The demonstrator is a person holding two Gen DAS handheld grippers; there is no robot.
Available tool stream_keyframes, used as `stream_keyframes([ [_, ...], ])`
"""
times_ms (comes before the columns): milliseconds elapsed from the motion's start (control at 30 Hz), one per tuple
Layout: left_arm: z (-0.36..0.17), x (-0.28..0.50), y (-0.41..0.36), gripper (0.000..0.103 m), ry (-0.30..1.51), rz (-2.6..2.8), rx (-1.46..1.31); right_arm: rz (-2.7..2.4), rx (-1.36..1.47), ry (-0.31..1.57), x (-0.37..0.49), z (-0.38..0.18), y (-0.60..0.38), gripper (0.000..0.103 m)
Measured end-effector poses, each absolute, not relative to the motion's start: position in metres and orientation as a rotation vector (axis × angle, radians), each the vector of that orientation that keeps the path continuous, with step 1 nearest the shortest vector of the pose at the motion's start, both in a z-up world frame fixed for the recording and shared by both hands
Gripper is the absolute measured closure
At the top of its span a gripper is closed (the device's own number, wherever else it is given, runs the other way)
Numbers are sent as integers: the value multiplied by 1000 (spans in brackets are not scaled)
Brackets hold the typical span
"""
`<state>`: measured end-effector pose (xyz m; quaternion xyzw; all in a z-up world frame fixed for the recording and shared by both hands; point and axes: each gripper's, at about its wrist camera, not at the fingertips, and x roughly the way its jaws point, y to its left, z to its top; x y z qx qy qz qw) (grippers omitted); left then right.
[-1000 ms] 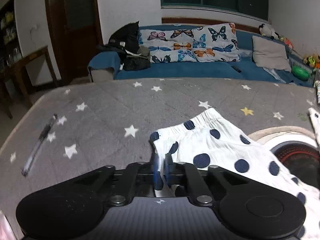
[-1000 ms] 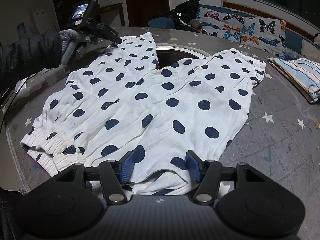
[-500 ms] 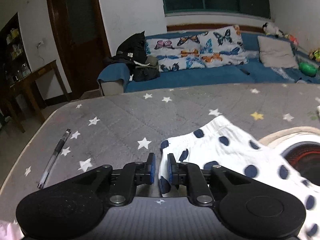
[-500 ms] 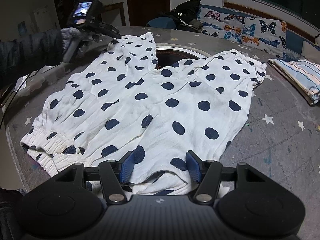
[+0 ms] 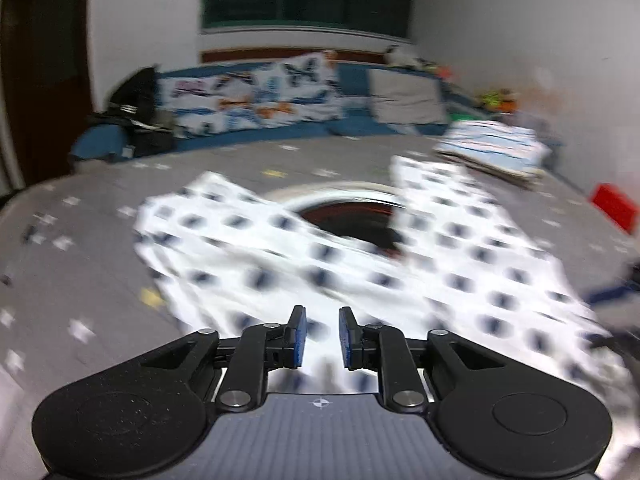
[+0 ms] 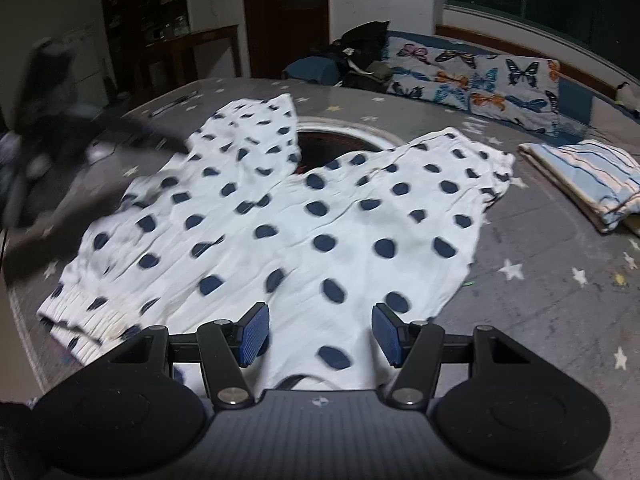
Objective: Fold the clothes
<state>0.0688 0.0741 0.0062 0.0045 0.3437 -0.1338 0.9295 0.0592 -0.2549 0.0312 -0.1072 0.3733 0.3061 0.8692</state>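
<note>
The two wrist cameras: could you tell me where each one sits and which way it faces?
Left wrist: on the left gripper, blurred, facing the polka-dot pants and sofa; own fingers show, parted.
Right wrist: on the right gripper, at the pants' near edge; fingers wide open, the left gripper blurred far left.
Shared: pants, folded striped cloth, sofa.

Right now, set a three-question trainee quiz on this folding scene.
1. True or false: the left claw grips the white navy-dotted cotton trousers.
2. The right claw is: A open, B shut.
3. What lies right of the trousers on the grey star-print cover?

Key: 1 false, its pads stand apart with nothing between; 2 A; 3 a folded blue-striped cloth.
</note>
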Motion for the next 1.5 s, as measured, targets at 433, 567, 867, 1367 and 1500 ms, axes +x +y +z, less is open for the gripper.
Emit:
stream_keyframes([
  [433,-7,26,-35,78,747,-617,-3,571,-164,782,123,33,-271,52],
  [567,-13,23,-58,78,759,-705,10,567,-175,788,149,28,-266,52],
  [867,-33,13,-85,78,816,-843,66,533,-213,828,192,7,-265,59],
  [1367,-37,15,-79,78,840,-891,15,369,-198,812,310,-3,-273,58],
  [1500,-37,19,-80,78,841,-882,14,333,-175,816,333,-3,-276,59],
])
